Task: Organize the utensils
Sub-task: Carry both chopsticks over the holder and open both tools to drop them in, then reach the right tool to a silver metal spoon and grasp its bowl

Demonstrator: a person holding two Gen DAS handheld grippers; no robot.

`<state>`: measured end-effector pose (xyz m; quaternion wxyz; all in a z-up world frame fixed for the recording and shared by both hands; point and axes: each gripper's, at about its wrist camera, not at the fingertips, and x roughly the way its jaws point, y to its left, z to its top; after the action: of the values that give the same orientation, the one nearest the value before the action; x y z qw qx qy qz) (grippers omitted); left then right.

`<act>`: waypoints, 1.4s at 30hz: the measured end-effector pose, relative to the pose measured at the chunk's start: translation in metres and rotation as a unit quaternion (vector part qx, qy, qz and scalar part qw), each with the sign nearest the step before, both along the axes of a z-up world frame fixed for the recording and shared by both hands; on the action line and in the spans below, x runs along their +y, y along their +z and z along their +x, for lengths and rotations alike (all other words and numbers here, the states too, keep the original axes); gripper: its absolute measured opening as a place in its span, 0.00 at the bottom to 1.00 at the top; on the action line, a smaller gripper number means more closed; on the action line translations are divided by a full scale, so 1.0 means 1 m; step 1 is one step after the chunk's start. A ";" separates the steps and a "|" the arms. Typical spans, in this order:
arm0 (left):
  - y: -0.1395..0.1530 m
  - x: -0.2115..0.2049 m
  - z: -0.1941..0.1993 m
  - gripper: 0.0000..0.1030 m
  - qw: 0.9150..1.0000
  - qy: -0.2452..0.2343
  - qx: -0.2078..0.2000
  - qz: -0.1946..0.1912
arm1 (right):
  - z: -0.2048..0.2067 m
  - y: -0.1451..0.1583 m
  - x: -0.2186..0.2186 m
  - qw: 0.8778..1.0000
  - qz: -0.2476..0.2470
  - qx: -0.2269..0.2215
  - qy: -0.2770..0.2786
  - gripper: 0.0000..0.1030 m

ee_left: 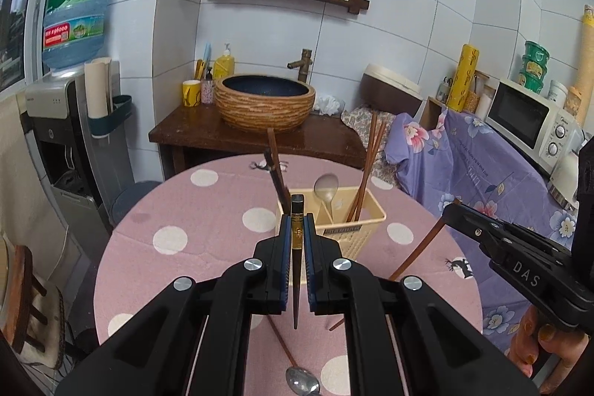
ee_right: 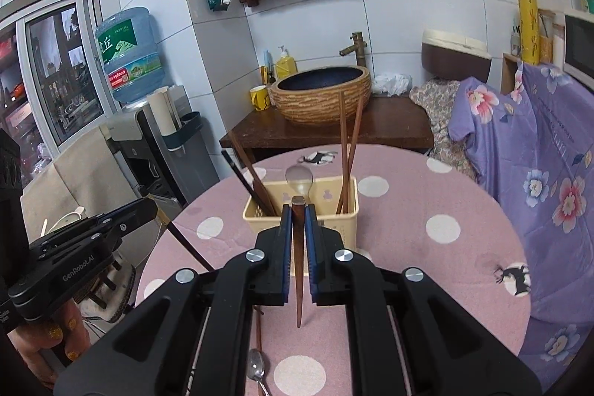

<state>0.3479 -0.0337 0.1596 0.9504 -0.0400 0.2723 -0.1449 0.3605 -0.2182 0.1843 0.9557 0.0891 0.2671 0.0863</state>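
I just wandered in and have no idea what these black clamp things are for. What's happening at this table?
A person is tidying cutlery with a hand-held clamp in each hand. The left gripper is shut on a dark chopstick, the right gripper on a brown chopstick. Both hang above the pink table, before the cream utensil basket holding chopsticks. A metal spoon remains on the table.

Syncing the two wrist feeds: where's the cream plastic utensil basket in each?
Left wrist: cream plastic utensil basket sits just right of centre, beyond the left tongs.
Right wrist: same basket sits centre, partly hidden behind the right tongs.
Shared landmark: brown woven-pattern basin behind the table.
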 end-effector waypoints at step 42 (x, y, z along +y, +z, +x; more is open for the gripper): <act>-0.033 -0.051 0.097 0.10 0.999 0.014 0.042 0.022 | 0.113 -0.007 -0.028 0.999 -0.027 0.008 -0.045 0.13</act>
<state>0.4449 -0.0852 0.1268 0.9408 -0.0284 0.3141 -0.1240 0.4730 -0.2466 0.1776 0.9584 0.0761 0.2727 0.0350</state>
